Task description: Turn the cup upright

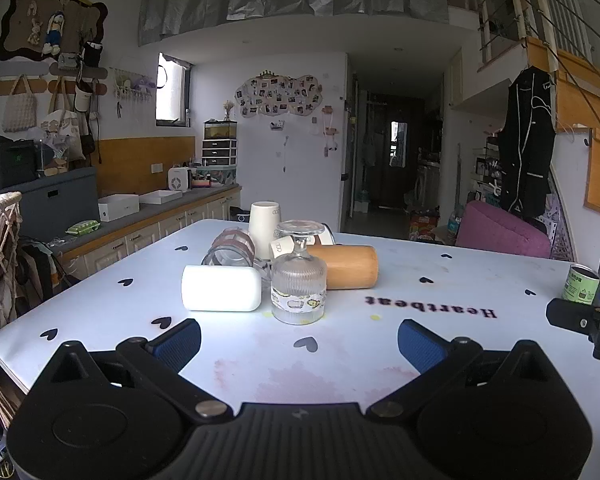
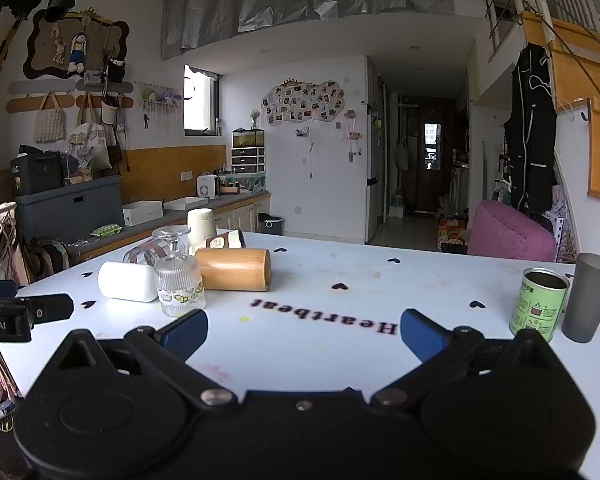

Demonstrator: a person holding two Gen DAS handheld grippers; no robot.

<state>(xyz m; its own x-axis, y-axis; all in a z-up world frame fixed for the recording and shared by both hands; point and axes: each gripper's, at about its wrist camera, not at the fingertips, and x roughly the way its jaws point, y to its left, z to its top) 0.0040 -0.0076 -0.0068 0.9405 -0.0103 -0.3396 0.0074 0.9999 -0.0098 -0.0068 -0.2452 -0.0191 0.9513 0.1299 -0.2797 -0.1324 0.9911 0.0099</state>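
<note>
While both tools [image 1: 299, 338] [image 2: 304, 330] hang released, cups [image 1: 221, 288] lie toppled on the table [image 1: 440, 320]

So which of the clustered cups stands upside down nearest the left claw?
The ribbed clear stemmed glass, foot up; the white cup beside it lies sideways.

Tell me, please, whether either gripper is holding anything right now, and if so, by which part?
Nothing is held. The left gripper and the right gripper are both open over the table, short of the cups.
</note>
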